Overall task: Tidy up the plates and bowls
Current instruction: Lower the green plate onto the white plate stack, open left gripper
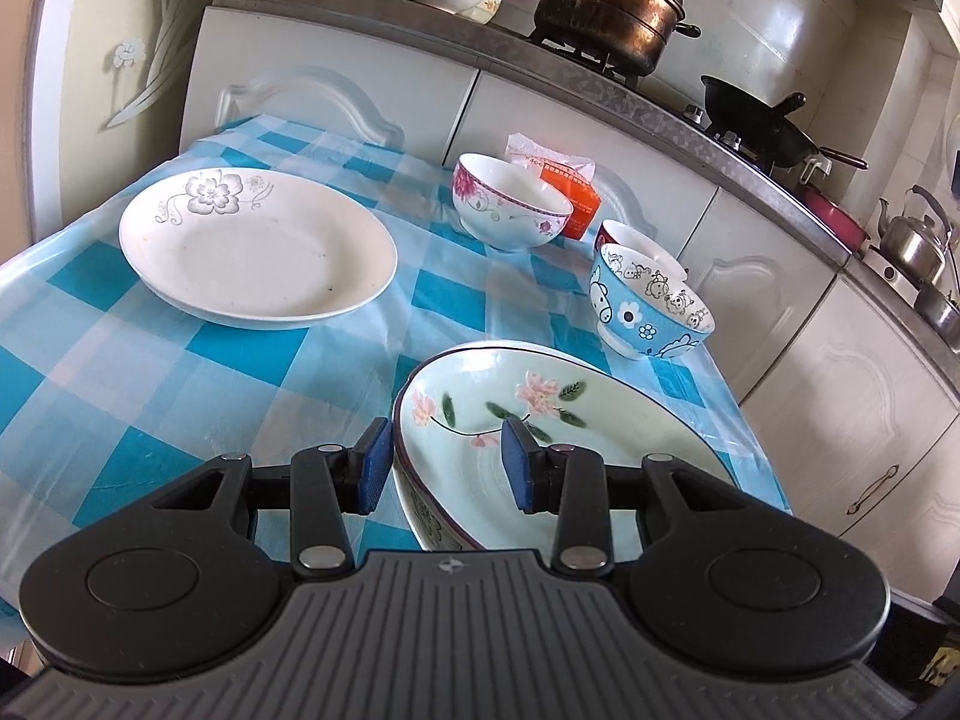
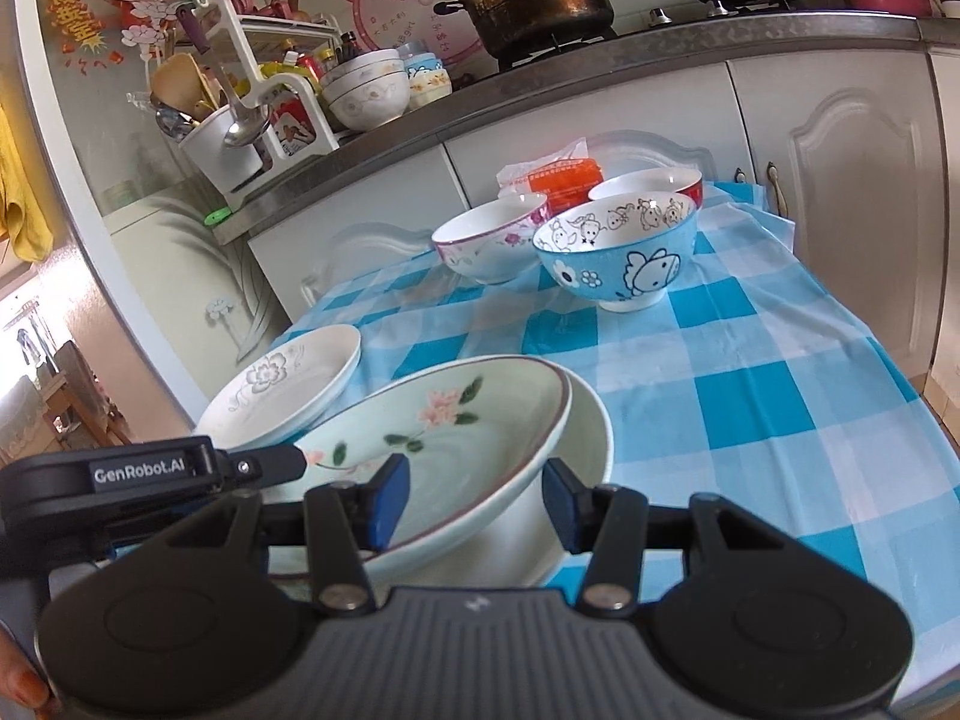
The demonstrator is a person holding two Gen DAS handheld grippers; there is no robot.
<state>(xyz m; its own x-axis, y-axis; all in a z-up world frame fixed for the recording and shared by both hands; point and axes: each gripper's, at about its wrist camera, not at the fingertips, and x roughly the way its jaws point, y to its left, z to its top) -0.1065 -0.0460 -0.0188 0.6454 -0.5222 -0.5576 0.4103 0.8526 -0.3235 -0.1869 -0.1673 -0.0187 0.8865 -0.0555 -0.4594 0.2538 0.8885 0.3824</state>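
Cloth: blue-and-white check tablecloth [image 1: 180,396] over the table, cabinets behind.
Green plate [image 1: 540,420]: pale green, pink flowers, near right; stacked on a second plate [image 2: 591,420] whose rim shows under it in the right wrist view.
Left gripper [image 1: 447,468]: pads wide apart, straddling the green plate's near left rim, one pad outside, one over the inside; contact not clear.
Right gripper [image 2: 477,504]: wide open, fingers on either side of the stack's near rim; gripping nothing.
White plate [image 1: 258,246]: grey flower print, far left, alone.
Bowls: pink-flowered bowl [image 1: 510,204] far centre; blue cartoon bowl [image 1: 651,300] right; red-rimmed bowl [image 1: 636,240] just behind it.
Orange packet [image 1: 570,192]: behind the bowls.
Counter: steamer pot [image 1: 606,0], stacked bowls.
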